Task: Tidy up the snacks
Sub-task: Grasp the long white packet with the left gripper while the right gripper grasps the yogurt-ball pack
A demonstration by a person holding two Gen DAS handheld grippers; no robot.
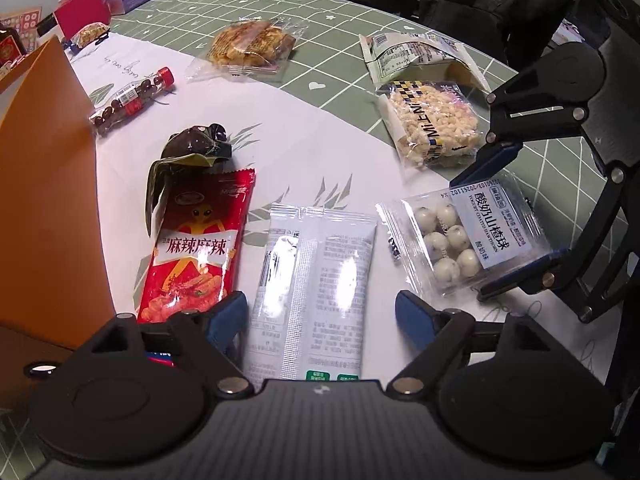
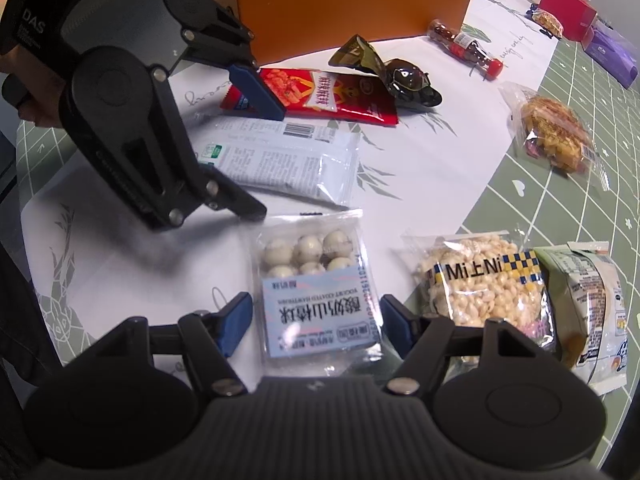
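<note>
A clear pack of white yogurt hawthorn balls [image 2: 320,288] is laid flat on the white table paper [image 2: 432,168], framed between the spread jaws of the right gripper [image 2: 316,320]. Just beside it, a grey sachet [image 1: 312,284] is straddled by the left gripper [image 1: 320,316], its jaws likewise spread, with a red spicy snack packet [image 1: 196,248] alongside

The left tool [image 1: 322,312] hangs wide open over a silver-white sachet [image 1: 316,284] lying printed side up between its blue fingertips [image 1: 228,314]. Just left of it lies a red spicy-snack packet [image 1: 196,248]. To the right, the right tool [image 1: 516,204], jaws spread, straddles a clear pack of yogurt-coated balls [image 1: 460,236] on the desk [image 1: 304,136].
</note>
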